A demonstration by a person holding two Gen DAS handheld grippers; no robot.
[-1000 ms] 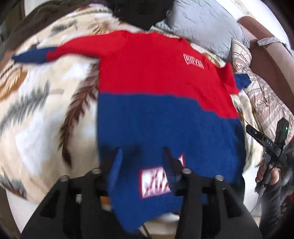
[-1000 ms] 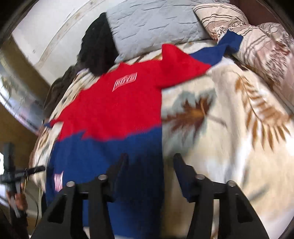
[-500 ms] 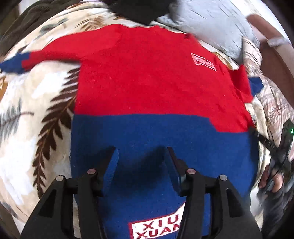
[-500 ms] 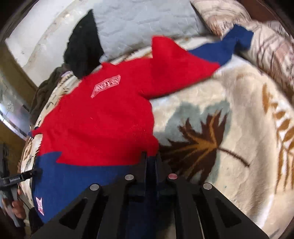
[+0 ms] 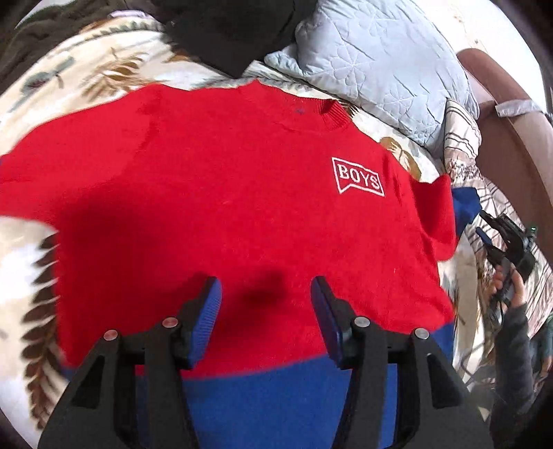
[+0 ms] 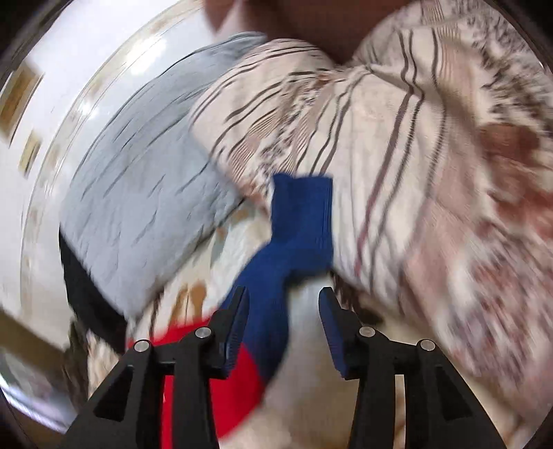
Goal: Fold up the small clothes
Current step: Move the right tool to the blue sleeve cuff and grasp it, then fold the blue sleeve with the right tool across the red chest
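Note:
A small sweater [image 5: 242,193] lies spread flat, front up, on a leaf-print blanket [image 5: 31,276]. Its chest is red with a white BOYS patch [image 5: 357,177], and its lower part [image 5: 276,404] is blue. My left gripper [image 5: 266,293] hovers open over the red chest, nothing between its pads. The right sleeve ends in a blue cuff [image 6: 300,214] resting against a striped pillow. My right gripper [image 6: 283,304] is over that sleeve with its jaws opening. The blue sleeve runs between them near the left finger, and the pads do not press on it. This view is blurred.
A grey quilted pillow [image 5: 380,58] and a beige striped pillow [image 6: 414,155] lie at the head of the bed. A black garment [image 5: 228,31] sits beyond the sweater's collar. A brown headboard [image 5: 511,138] rises at far right, above a person's hand [image 5: 516,290].
My left gripper travelled from the blue hem up to the red chest. My right gripper shut, then opened again, rolling and swinging from the sweater's side to the blue cuff.

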